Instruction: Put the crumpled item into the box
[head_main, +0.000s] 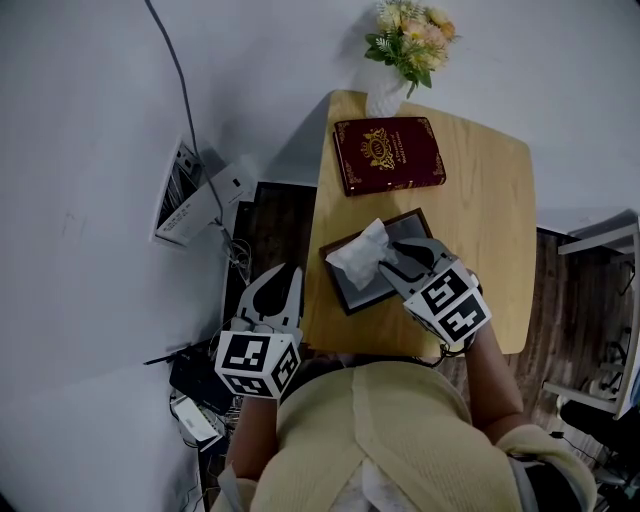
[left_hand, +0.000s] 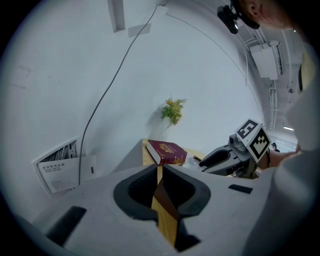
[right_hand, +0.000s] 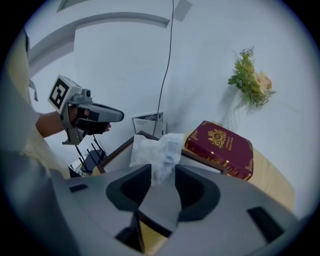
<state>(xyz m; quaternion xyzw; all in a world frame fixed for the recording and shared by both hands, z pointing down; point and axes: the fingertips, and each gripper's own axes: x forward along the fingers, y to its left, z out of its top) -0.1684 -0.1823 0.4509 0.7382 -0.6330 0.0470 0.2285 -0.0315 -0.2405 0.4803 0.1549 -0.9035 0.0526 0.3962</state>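
Presently: crumpled white paper (head_main: 358, 255) resting on the dark box (head_main: 347, 292), upon bench (head_main: 480, 200). Right gripper (head_main: 393, 262): jaws apart, paper at its tips, unpressed. Left gripper (head_main: 278, 280): jaws together, empty, beside bench edge.

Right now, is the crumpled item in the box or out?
In: the crumpled item sits inside the box, poking above its rim; the right gripper is open.
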